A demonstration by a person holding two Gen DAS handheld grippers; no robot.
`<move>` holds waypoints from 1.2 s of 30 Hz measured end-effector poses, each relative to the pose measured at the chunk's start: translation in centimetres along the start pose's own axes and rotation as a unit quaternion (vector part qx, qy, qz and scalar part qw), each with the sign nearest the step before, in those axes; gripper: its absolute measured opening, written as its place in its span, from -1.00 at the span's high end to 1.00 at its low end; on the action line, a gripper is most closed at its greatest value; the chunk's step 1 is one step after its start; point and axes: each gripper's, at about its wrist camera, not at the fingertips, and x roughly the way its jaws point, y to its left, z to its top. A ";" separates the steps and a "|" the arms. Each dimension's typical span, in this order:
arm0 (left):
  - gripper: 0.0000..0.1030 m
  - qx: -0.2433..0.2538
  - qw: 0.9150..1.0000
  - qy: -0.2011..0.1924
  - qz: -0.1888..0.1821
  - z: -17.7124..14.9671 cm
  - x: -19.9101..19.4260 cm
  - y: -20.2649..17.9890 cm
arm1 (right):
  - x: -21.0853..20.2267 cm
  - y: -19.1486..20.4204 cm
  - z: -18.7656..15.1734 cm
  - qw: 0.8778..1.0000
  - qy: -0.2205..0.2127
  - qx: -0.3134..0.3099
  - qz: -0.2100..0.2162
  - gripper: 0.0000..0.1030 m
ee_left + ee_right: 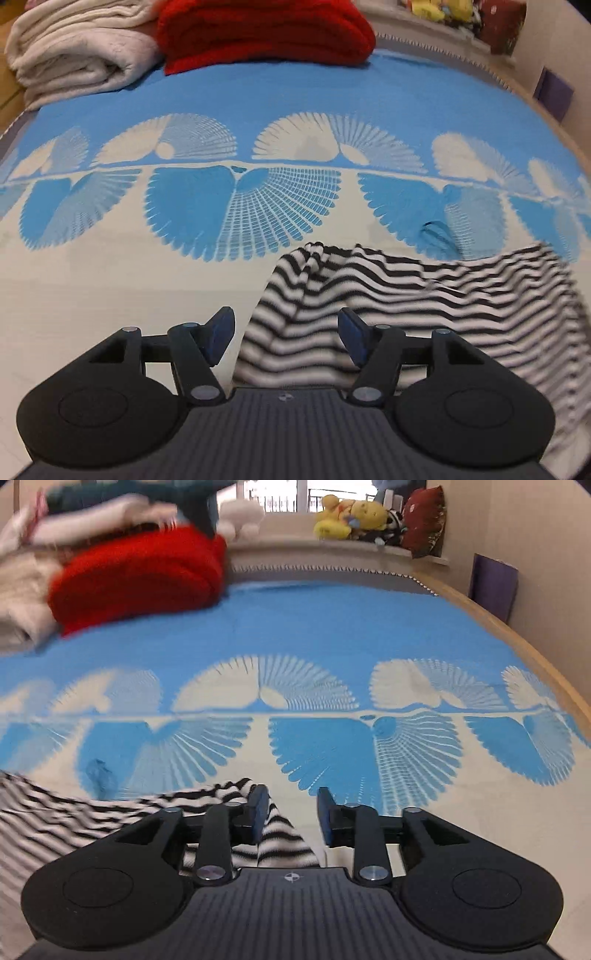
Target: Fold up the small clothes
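Note:
A black-and-white striped garment (pixel 424 295) lies rumpled on the blue and cream bedspread (pixel 295 92), and both views are blurred. My left gripper (pixel 286 336) stands open just above the garment's left edge; striped cloth shows between and beyond its fingers, clear of both blue pads. In the right wrist view the garment (pixel 74 819) stretches away to the left. My right gripper (pixel 290 812) is open over the garment's right end. A fold of stripes rests against its left pad (pixel 258 812), while the right pad stands apart from the cloth.
A folded red blanket (pixel 266 33) and a white blanket (pixel 74 55) are stacked at the far left of the bed. Plush toys (pixel 351 517) sit on a ledge behind. A wooden bed edge (pixel 517 635) and a purple panel (pixel 493 583) lie to the right.

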 end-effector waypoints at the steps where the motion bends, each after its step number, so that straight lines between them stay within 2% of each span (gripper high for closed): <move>1: -0.29 -0.005 1.000 -0.006 -0.007 -0.8 -1.6 0.5 | -1.7 -1.0 -0.2 1.000 0.000 0.011 0.012 0.21; 3: -0.24 -0.025 0.999 -0.025 -0.003 -3.1 -4.5 1.6 | -4.4 -2.6 -1.3 0.999 0.004 0.033 0.028 0.12; 5: 0.04 -0.048 0.998 -0.030 -0.013 -6.0 -6.1 3.0 | -6.7 -3.7 -3.6 0.998 0.022 0.046 0.044 0.06; 6: 0.10 -0.058 0.998 -0.023 -0.019 -7.4 -6.2 3.6 | -7.5 -4.2 -5.0 0.997 0.034 0.051 0.050 0.06; 7: 0.15 -0.069 0.997 -0.010 -0.021 -8.7 -5.8 4.3 | -7.9 -4.6 -6.6 0.996 0.054 0.054 0.054 0.06; 9: 0.30 -0.106 0.993 0.056 -0.021 -10.9 -3.9 5.5 | -7.9 -4.5 -8.3 0.991 0.114 0.040 0.055 0.06; 10: 0.39 -0.129 0.988 0.074 -0.034 -11.2 -3.4 6.0 | -8.2 -4.4 -8.8 0.991 0.118 0.034 0.057 0.06; 11: 0.39 -0.141 0.986 0.074 -0.043 -11.3 -3.3 6.4 | -8.4 -4.2 -9.0 0.991 0.120 0.029 0.057 0.06; 12: 0.39 -0.147 0.985 0.078 -0.044 -11.4 -3.0 6.4 | -8.4 -4.1 -9.2 0.990 0.124 0.023 0.055 0.06; 16: 0.36 -0.157 0.977 0.139 -0.044 -12.4 -1.1 5.7 | -7.4 -3.7 -10.2 0.986 0.162 0.016 0.041 0.06; 20: 0.30 -0.133 0.981 0.140 -0.036 -12.4 -1.1 4.2 | -5.9 -4.0 -10.9 0.980 0.192 0.039 0.033 0.03; 23: 0.30 -0.133 0.980 0.145 -0.033 -12.6 -0.9 4.1 | -5.0 -3.5 -11.6 0.976 0.211 0.038 0.031 0.03; 30: 0.30 -0.154 0.977 0.140 -0.042 -12.5 -0.8 5.0 | -4.7 -2.6 -11.7 0.977 0.212 0.012 0.031 0.04; 32: 0.35 -0.142 0.979 0.142 -0.042 -12.5 -0.6 4.8 | -4.8 -2.4 -11.7 0.977 0.209 0.007 0.031 0.10; 33: 0.35 -0.135 0.979 0.144 -0.043 -12.5 -0.4 4.6 | -4.9 -2.2 -11.6 0.978 0.206 0.003 0.032 0.20; 34: 0.37 -0.126 0.980 0.146 -0.044 -12.4 -0.2 4.4 | -5.0 -2.1 -11.7 0.979 0.203 0.000 0.033 0.25; 36: 0.82 -0.108 0.982 0.147 -0.049 -12.3 0.0 4.1 | -5.4 -1.8 -11.7 0.980 0.196 -0.005 0.032 0.49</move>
